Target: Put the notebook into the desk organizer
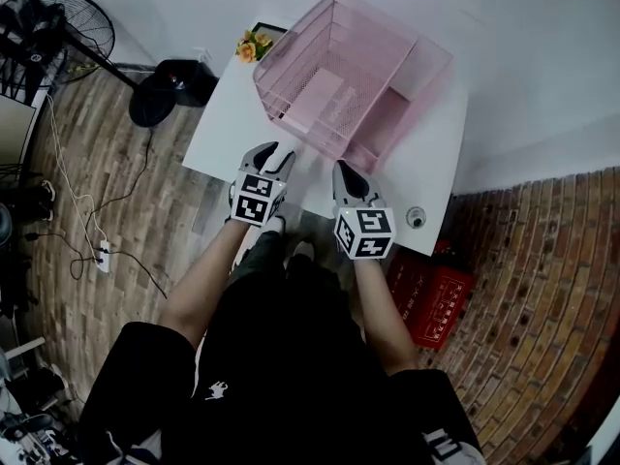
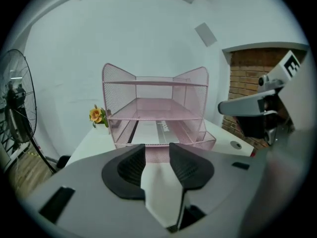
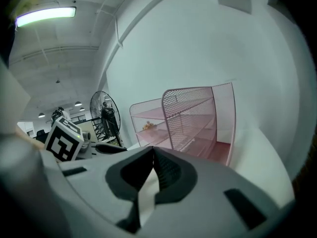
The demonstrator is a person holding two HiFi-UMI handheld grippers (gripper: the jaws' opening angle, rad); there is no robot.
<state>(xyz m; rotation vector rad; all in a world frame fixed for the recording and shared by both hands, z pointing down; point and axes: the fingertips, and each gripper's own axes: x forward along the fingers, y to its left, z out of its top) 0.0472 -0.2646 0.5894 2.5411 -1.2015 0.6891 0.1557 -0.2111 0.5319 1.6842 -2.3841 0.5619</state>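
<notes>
Notebook [image 2: 147, 133], white with a dark spine, lies flat in the bottom tray of the pink mesh desk organizer [image 2: 156, 110], showing in the head view as a pale rectangle through the mesh [image 1: 315, 95]. From above, the organizer [image 1: 387, 56] stands on the far half of a white table [image 1: 228, 129], at about 12 o'clock from both grippers. The left gripper [image 1: 274, 155] is over the table's near edge, its jaws apart with only bare tabletop seen between them in the left gripper view [image 2: 157, 150]. The right gripper [image 1: 344, 170] is beside it at 3 o'clock, well clear of the organizer, and in its own view [image 3: 152, 150] the jaws meet at the tips with nothing held. A small bunch of orange flowers [image 1: 254, 46] sits at the organizer's 10 o'clock, at the table's far corner. A red crate [image 1: 436, 298] rests on the brick floor at the table's 4 o'clock, and a standing fan [image 1: 68, 27] is at 9 o'clock.
</notes>
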